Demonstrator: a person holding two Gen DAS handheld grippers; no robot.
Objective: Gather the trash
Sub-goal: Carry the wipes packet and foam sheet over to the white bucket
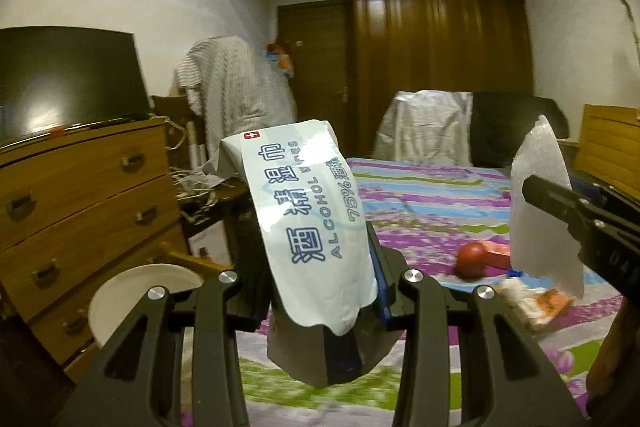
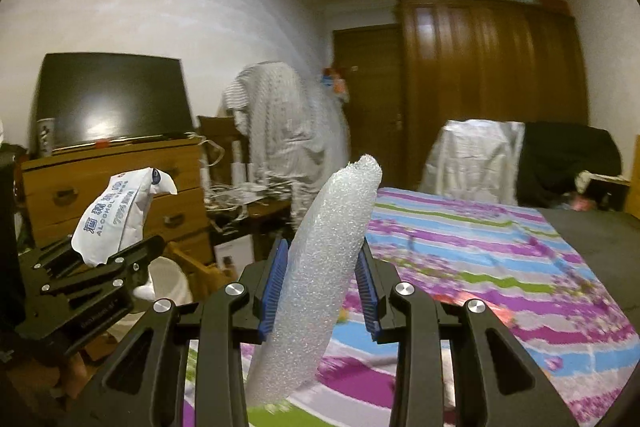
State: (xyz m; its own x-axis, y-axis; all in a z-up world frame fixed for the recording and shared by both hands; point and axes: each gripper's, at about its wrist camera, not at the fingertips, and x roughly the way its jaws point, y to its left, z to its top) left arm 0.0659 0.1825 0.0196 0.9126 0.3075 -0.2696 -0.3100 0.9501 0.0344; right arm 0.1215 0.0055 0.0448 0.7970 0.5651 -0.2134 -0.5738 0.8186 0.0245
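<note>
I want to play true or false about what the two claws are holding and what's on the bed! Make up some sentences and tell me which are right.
1. The left claw holds an alcohol wipes packet. True.
2. The right claw holds a red ball. False: it grips a white foam sheet.
3. The bed cover is plain white. False: it has purple, blue and green stripes.
4. A white bucket sits near the wooden drawers. True.
5. A red round thing lies on the bed. True.
</note>
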